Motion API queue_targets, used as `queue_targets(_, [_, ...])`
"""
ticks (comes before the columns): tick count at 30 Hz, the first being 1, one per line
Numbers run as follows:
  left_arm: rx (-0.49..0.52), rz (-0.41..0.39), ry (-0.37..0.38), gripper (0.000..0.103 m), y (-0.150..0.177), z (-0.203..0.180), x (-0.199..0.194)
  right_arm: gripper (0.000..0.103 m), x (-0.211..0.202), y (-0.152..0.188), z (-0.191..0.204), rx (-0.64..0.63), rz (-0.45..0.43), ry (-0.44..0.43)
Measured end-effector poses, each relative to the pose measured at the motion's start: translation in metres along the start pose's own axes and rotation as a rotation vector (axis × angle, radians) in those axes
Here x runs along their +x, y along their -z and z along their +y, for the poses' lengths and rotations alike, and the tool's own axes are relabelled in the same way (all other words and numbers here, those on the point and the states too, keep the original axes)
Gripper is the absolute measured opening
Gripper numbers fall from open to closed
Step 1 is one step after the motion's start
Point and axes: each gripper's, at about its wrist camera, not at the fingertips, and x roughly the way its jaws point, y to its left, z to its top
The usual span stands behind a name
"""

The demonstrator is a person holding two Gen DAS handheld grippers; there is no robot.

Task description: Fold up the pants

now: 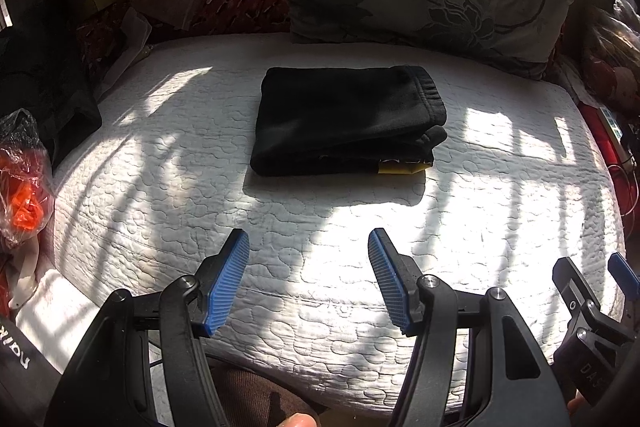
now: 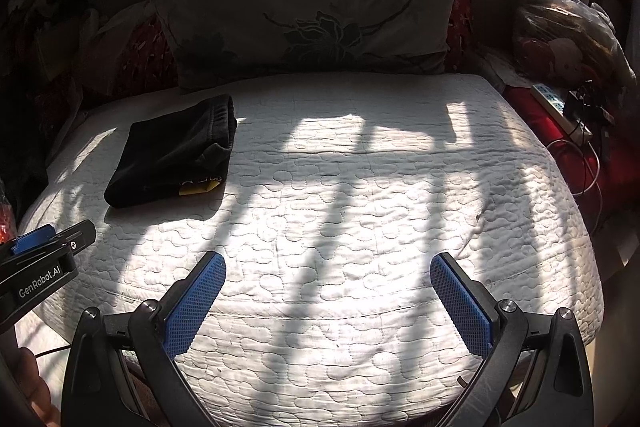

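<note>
In the left wrist view, the left hand-held gripper point(image 1: 309, 241) is hovering with jaws apart and empty, well short of the black fleece pants point(image 1: 344, 121) lying ahead as a compact folded bundle on the white quilted bed point(image 1: 160, 195), suggesting the folding is done. In the right wrist view, the right hand-held gripper point(image 2: 328, 265) is standing wide and empty too, the pants point(image 2: 172, 155) ahead and leftward, clear of both tools.

The folded pants point(image 1: 344, 119) hide their inner layers (only a yellow tag point(image 1: 400, 167) peeks out).
</note>
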Motion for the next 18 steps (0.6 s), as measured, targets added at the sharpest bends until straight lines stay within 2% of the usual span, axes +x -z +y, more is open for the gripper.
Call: queue_targets(18, [0.005, 0.009, 0.001, 0.061, 0.0002, 0.0004, 0.0010, 0.103, 0.0015, 0.0003, 0.0009, -0.006, 0.006, -0.004])
